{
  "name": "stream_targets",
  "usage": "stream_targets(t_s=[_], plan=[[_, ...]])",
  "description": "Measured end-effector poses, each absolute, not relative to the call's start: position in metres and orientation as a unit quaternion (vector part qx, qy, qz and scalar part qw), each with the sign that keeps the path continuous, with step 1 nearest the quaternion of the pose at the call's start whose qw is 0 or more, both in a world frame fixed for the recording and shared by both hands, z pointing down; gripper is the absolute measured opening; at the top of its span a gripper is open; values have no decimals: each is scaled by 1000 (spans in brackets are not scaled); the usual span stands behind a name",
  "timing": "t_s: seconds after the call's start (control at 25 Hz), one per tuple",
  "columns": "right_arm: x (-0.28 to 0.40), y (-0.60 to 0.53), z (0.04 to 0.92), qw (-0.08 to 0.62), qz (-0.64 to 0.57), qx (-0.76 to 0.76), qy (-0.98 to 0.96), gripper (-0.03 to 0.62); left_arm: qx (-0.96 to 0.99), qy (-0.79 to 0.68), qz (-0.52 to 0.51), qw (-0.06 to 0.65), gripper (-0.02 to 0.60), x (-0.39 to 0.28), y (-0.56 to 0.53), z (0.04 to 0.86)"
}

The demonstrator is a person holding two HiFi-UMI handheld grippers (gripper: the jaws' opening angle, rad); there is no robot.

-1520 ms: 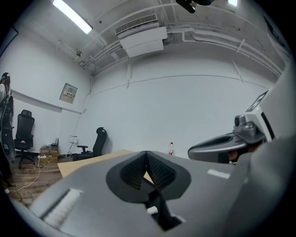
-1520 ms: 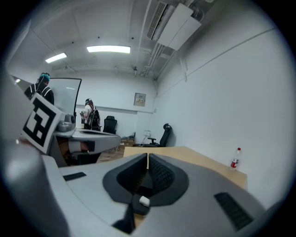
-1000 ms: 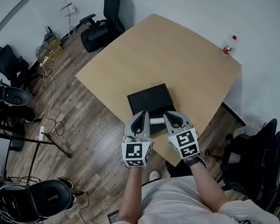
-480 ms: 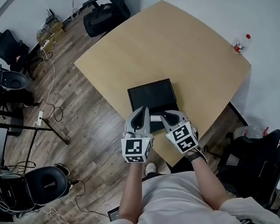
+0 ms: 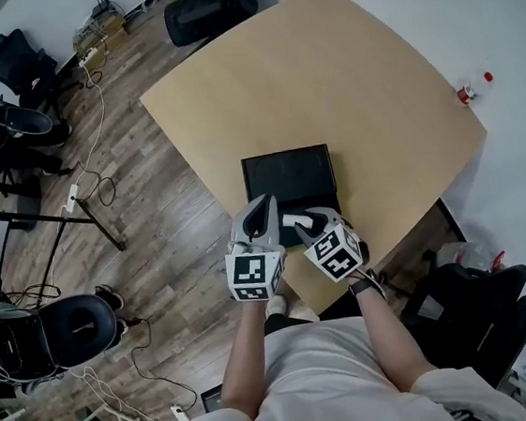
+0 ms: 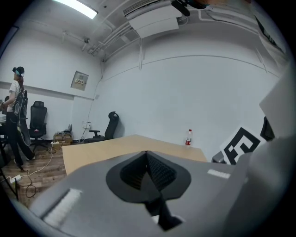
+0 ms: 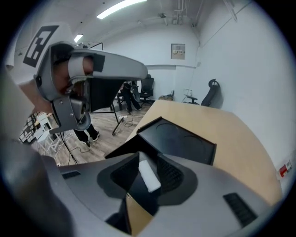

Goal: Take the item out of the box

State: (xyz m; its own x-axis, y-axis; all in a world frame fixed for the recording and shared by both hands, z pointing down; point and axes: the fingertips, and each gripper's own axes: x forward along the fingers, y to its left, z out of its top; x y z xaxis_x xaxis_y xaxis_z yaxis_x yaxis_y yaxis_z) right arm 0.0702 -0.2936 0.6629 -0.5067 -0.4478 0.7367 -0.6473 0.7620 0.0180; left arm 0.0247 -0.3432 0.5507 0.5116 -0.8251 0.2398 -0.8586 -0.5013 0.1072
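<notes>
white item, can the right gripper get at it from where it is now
Probably yes. The right gripper has its jaws opening with the white item between them, by the box, and nothing blocks it. The shut left gripper sits aside.

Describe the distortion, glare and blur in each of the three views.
Head view: table edges bow outward, light is even, everything sharp. Left gripper view: dark vignetted corners, ceiling light glares, near foreground blurred. Right gripper view: fisheye curves the walls; black box stays sharp.
</notes>
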Motion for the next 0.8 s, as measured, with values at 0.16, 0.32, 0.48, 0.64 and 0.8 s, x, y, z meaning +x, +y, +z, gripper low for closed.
stream_targets(t_s=[0.16,0.32,0.48,0.64,0.8], plan=[[72,-292,696,416,142,285,-852,129,855,-496,92,119,9,24,-349,565],[70,-289,723,437,151,249,-851,158,846,-507,100,133,9,19,-351,578],[67,-295,740,449,154,226,-851,183,836,-520,100,143,9,13,-356,586],[63,-296,756,483,131,192,-844,187,830,-528,100,151,9,5,-360,588],[61,-296,768,518,100,155,-836,186,826,-530,106,158,9,-1,-364,595]])
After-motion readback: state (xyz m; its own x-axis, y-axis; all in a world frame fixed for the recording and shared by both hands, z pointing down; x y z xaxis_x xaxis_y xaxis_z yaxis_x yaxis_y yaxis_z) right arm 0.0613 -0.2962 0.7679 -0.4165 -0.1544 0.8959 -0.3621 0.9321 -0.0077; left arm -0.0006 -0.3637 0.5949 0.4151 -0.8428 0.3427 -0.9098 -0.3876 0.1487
